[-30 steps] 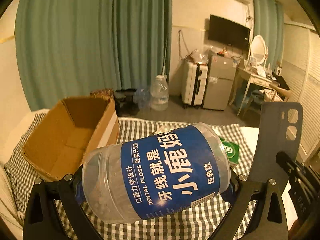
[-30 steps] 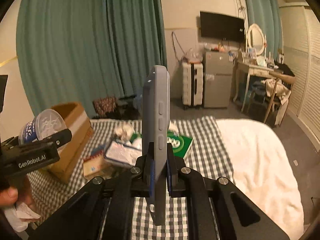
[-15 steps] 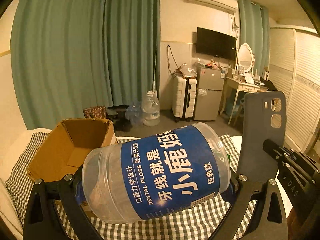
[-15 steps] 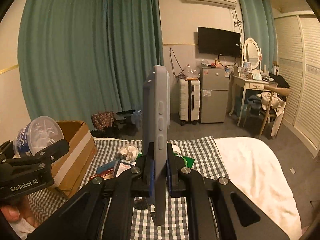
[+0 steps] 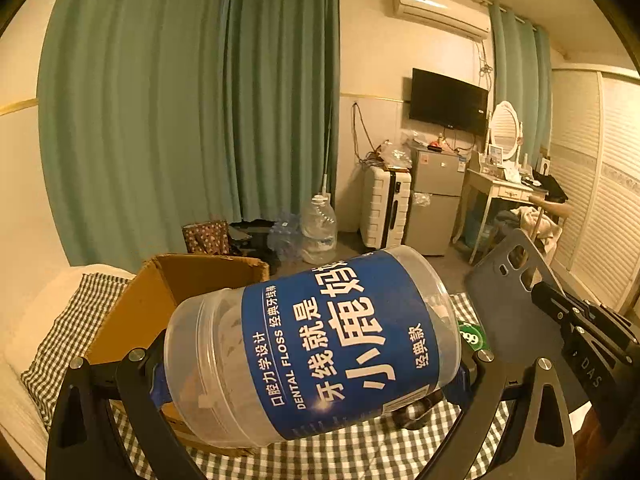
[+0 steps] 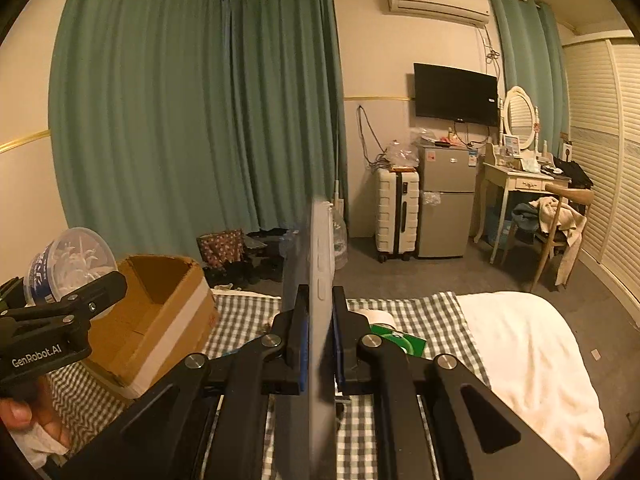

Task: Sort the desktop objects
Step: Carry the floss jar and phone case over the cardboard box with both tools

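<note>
Left hand-held gripper (image 5: pixel 316 364) is closed across the ends of a clear dental floss jar (image 5: pixel 312 344), carried on its side above the checked cloth (image 5: pixel 360 452) on the bed. Right hand-held gripper (image 6: pixel 319 336) is nearly closed, pads clamping a grey phone case (image 6: pixel 318 280) edge-on and upright. Beyond, the open cardboard box (image 5: pixel 192 280) stands on the cloth. Recommended: bring the jar over the box opening, lower below the rim before releasing, and keep the case well apart from the jar.
</note>
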A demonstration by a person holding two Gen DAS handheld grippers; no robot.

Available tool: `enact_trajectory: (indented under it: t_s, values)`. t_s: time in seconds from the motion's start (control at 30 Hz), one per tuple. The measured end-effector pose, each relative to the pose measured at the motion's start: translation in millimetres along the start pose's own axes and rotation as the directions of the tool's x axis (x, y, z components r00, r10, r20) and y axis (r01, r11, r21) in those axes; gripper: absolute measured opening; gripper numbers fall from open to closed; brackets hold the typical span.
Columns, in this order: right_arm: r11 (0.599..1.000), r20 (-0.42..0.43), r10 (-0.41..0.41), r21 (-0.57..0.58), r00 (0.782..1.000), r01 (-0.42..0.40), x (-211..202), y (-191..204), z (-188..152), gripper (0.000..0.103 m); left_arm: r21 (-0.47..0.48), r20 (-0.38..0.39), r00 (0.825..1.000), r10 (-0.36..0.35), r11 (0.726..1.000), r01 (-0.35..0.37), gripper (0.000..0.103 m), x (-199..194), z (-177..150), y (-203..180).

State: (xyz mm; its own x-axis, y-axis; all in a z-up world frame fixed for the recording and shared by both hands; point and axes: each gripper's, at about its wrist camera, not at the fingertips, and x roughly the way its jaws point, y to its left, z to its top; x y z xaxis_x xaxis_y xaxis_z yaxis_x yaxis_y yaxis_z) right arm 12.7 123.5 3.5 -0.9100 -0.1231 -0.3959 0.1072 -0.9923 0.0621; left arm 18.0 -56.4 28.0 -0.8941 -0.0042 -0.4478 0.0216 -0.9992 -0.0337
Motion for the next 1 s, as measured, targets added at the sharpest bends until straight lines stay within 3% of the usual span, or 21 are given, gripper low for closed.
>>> enact_trajectory:
  t_s: [0.23,0.53,1.0]
  values:
    - [0.998,-0.064,0.024,-0.055,0.998,-0.028,27,28,-5,0.008,-0.048,-0.032,0.999,0.018,0.999,-0.019,0.1,11,-2,31]
    - [0.996,-0.056,0.042,-0.079,0.998,-0.046,40,54,-2,0.008,-0.102,-0.048,0.997,0.06,0.993,-0.064,0.1,20,-2,75]
    - [0.986,-0.042,0.122,-0.106,0.992,-0.126,61,93,14,0.008,-0.088,-0.075,0.989,0.126,0.987,-0.133,0.1,39,-3,111]
